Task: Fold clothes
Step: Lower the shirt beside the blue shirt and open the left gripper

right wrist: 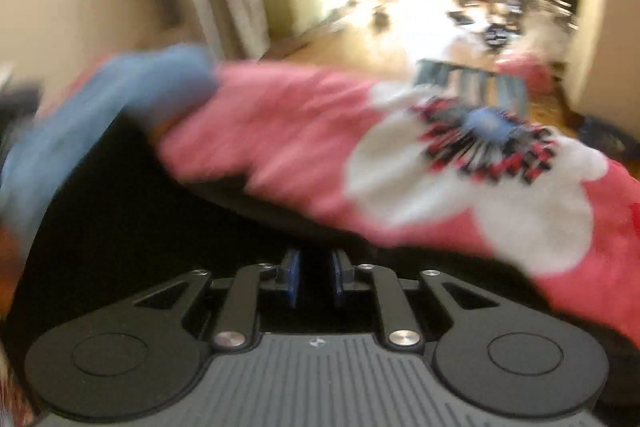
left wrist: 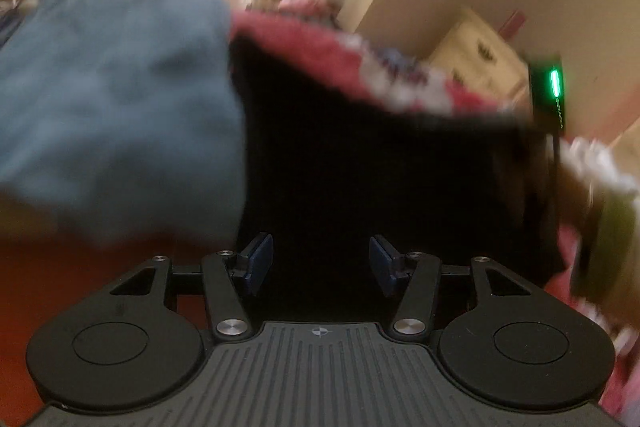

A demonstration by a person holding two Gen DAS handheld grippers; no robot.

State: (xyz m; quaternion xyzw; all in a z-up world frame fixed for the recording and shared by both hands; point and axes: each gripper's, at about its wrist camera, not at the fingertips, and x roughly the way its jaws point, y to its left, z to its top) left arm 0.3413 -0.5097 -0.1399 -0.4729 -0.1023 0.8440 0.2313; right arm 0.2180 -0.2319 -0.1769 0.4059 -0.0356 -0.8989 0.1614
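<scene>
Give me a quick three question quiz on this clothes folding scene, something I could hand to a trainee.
1. True or false: the left gripper is clamped on the blue garment.
2. What lies under the black garment in the right wrist view? A) a red cloth with a white flower print B) a bare wooden table C) a green towel
3. Fill in: the right gripper has its blue pads close together, with a narrow ____ between them.

Key: 1 false, its jaws stand apart with nothing between them. 2 A, the red floral cloth. 3 gap.
</scene>
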